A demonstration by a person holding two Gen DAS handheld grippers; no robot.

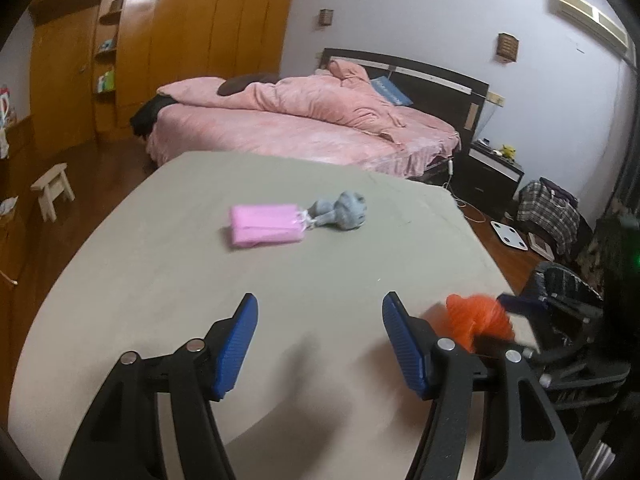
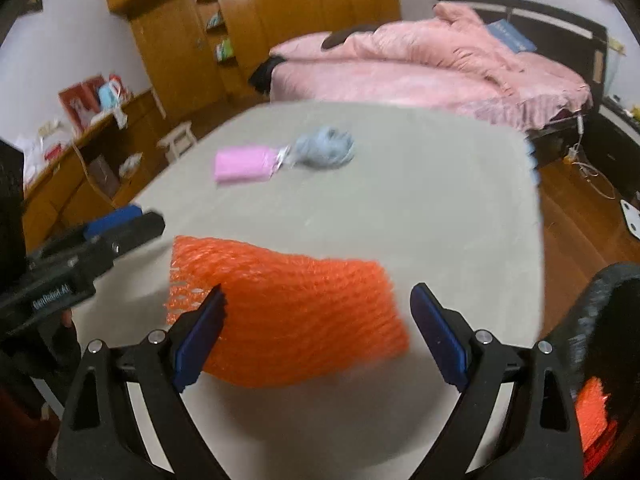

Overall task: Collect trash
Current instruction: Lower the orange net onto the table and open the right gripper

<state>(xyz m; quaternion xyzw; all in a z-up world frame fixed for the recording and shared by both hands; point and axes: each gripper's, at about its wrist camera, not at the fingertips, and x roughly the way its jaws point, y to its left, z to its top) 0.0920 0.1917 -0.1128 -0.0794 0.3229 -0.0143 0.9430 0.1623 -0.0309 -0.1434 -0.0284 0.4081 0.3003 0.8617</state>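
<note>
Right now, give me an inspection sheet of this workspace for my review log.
Surface: grey table, mostly bare.
Job's things: orange foam net lies near the table's front; pink pack and crumpled grey-blue wad lie further back, touching or nearly so.
Clutter: more orange netting inside a dark container at the table's right edge.
Grippers: left gripper open over bare table, nothing between its fingers; right gripper open, fingers either side of the orange net, not pressing it.
Cables: white cord on the floor by the bed.
Surroundings: pink bed, wooden wardrobe, small stool, bathroom scale.
</note>
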